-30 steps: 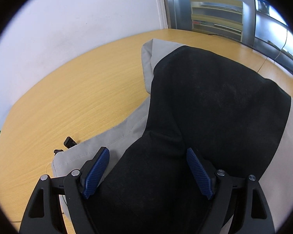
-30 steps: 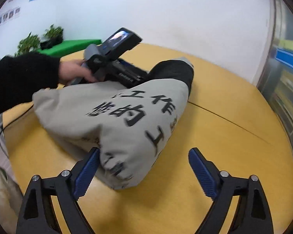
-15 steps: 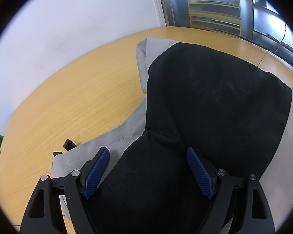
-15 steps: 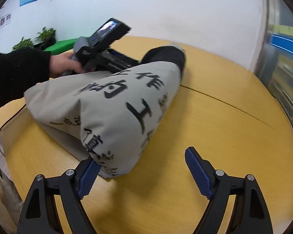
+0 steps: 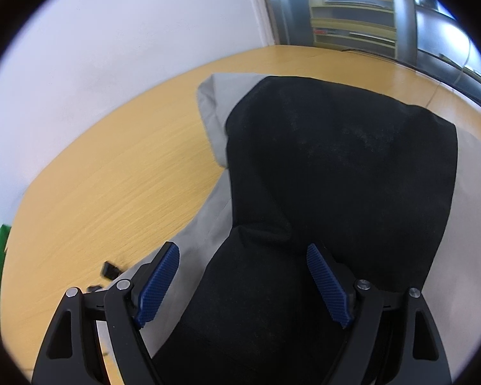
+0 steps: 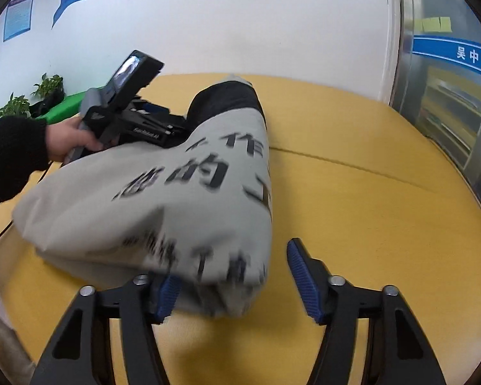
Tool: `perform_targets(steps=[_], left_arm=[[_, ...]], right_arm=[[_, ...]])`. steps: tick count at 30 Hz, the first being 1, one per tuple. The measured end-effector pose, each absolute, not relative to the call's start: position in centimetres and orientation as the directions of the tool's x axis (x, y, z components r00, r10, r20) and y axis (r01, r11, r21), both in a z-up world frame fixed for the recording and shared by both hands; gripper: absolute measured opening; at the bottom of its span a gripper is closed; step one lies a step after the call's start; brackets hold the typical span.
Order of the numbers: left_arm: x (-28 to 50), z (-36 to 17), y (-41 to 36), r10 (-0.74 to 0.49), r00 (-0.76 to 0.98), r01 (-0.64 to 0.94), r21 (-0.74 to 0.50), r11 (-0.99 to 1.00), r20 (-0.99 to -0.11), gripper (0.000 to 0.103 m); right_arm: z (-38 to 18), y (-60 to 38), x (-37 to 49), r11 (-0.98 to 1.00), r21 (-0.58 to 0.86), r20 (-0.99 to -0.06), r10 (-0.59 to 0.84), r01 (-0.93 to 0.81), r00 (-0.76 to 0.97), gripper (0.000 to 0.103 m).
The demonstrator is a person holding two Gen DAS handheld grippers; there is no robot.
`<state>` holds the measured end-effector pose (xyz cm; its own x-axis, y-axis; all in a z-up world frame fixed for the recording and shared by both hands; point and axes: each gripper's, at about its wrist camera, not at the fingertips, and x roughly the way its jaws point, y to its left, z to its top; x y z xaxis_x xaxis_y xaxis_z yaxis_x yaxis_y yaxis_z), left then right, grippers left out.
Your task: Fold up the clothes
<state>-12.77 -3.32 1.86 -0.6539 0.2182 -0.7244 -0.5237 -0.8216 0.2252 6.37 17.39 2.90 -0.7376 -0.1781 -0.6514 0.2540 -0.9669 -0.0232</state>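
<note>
A grey garment [image 6: 176,211] with black printed characters and a black panel [image 5: 343,173] lies folded in a bundle on the wooden table [image 6: 368,199]. My left gripper [image 5: 243,279] is open, its blue pads over the black panel, one on each side of a fold. It also shows in the right wrist view [image 6: 144,125], held by a hand at the bundle's far side. My right gripper [image 6: 231,276] is open at the bundle's near end; the grey cloth covers its left pad and lies between the jaws.
A small black clip [image 5: 110,271] lies on the table beside the garment's left edge. A white wall [image 5: 112,48] stands behind the table. A green stand with potted plants [image 6: 45,96] is at the far left, glass shelving [image 6: 452,112] at the right.
My right gripper has moved in toward the bundle's near end, so the cloth now lies between its jaws. The left gripper has shifted slightly over the black panel.
</note>
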Motion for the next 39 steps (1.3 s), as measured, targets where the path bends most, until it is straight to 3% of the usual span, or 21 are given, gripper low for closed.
perform_targets(steps=[3, 7, 9, 13, 15, 20, 21, 24, 25, 31, 35, 39], left_arm=[[-10.4, 5.3, -3.7, 0.225, -0.678, -0.491, 0.203, -0.847, -0.699, 0.083], [-4.0, 10.3, -2.3, 0.300, -0.690, -0.523, 0.168, -0.835, -0.659, 0.083], [-1.1, 9.9, -0.6, 0.354, -0.652, -0.583, 0.145, -0.800, -0.671, 0.083], [0.4, 3.6, 1.7, 0.282, -0.568, -0.620, 0.177, -0.764, -0.773, 0.084], [-0.3, 2.6, 0.4, 0.330, -0.544, -0.602, 0.084, -0.794, -0.771, 0.084], [-0.3, 1.6, -0.7, 0.350, -0.559, -0.594, 0.068, -0.802, -0.752, 0.086], [-0.1, 1.5, -0.6, 0.346, -0.561, -0.599, 0.080, -0.797, -0.752, 0.086], [-0.1, 1.4, -0.5, 0.350, -0.548, -0.604, 0.070, -0.794, -0.760, 0.086], [-0.1, 1.4, -0.6, 0.346, -0.549, -0.601, 0.072, -0.796, -0.761, 0.086], [-0.1, 1.2, -1.1, 0.346, -0.548, -0.599, 0.068, -0.798, -0.761, 0.086], [0.0, 1.3, -1.0, 0.349, -0.547, -0.600, 0.065, -0.797, -0.761, 0.086], [-0.3, 1.4, -0.5, 0.355, -0.544, -0.604, 0.061, -0.795, -0.761, 0.086]], right_arm=[[2.8, 16.9, 6.4, -0.967, -0.019, -0.661, -0.180, 0.256, -0.728, 0.023], [2.8, 15.9, 7.7, -0.966, -0.014, -0.677, -0.180, 0.257, -0.714, 0.023], [2.9, 15.2, 8.4, -0.965, -0.007, -0.680, -0.188, 0.262, -0.709, 0.023], [2.9, 14.0, 8.9, -0.961, -0.001, -0.690, -0.199, 0.276, -0.696, 0.024], [3.0, 13.9, 9.3, -0.960, 0.002, -0.695, -0.203, 0.280, -0.690, 0.024], [2.7, 15.4, 9.4, -0.960, 0.008, -0.703, -0.204, 0.278, -0.682, 0.024], [2.4, 16.1, 9.4, -0.962, 0.002, -0.707, -0.194, 0.273, -0.680, 0.026], [1.5, 18.8, 9.1, -0.965, 0.033, -0.720, -0.203, 0.259, -0.664, 0.053], [1.4, 19.6, 8.9, -0.965, 0.052, -0.723, -0.214, 0.257, -0.657, 0.058], [2.6, 20.6, 7.9, -0.935, 0.106, -0.785, -0.287, 0.339, -0.549, 0.060], [8.1, 21.1, 11.2, -0.799, -0.072, -0.783, -0.326, 0.597, -0.530, 0.060], [13.5, 22.2, 10.6, -0.646, -0.158, -0.699, -0.461, 0.747, -0.546, 0.067]])
